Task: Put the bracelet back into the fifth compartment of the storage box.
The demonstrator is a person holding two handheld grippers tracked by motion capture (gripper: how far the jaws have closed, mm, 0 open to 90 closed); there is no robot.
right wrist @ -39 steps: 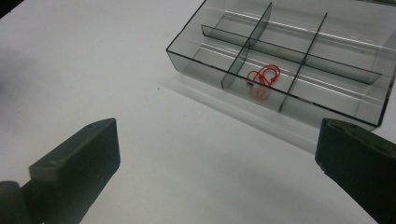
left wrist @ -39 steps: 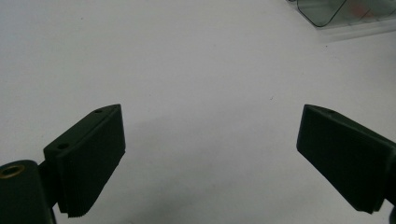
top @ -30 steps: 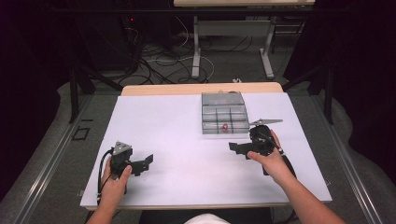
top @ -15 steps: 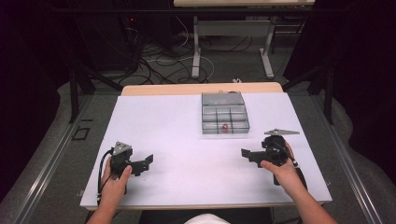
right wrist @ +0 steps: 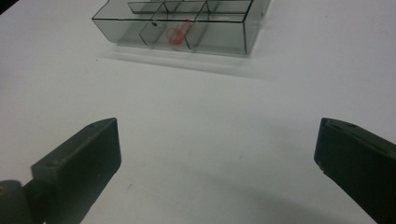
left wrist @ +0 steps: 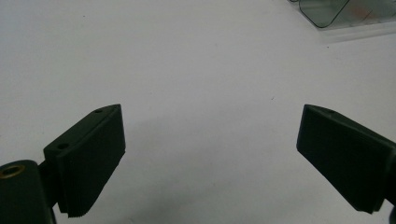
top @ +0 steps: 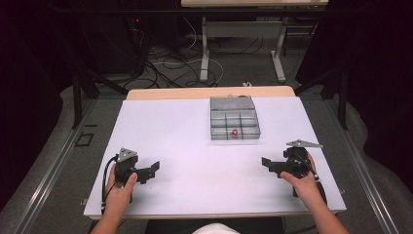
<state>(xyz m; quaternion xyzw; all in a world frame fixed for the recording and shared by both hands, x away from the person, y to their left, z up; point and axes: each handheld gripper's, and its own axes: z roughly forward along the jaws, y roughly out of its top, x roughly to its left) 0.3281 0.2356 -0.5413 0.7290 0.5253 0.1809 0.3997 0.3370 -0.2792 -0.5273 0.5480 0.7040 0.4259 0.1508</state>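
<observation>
My right gripper (top: 269, 165) sits low over the white table (top: 185, 146) near its right front edge, jaws spread wide with nothing between them; in the right gripper view the two black pads (right wrist: 77, 161) frame bare table. My left gripper (top: 152, 169) rests at the left front, well apart from the right one, and its jaws are spread just as wide over empty surface, the ribbed pad (left wrist: 88, 163) clear in its own view. I can read no brand, label or writing on either gripper or on anything around them.

Beyond the right gripper, toward the far middle of the table, stands the compartment box (top: 234, 124), a clear smoky-grey plastic tray split by thin dividers into a grid of small cells. A small red item (right wrist: 178, 33) lies in one of its front-row cells, in the middle of that row as the high view shows it. It looks like a thin looped or tangled piece, too small for me to tell more. A corner of the box (left wrist: 327, 11) reaches into the left gripper view.
</observation>
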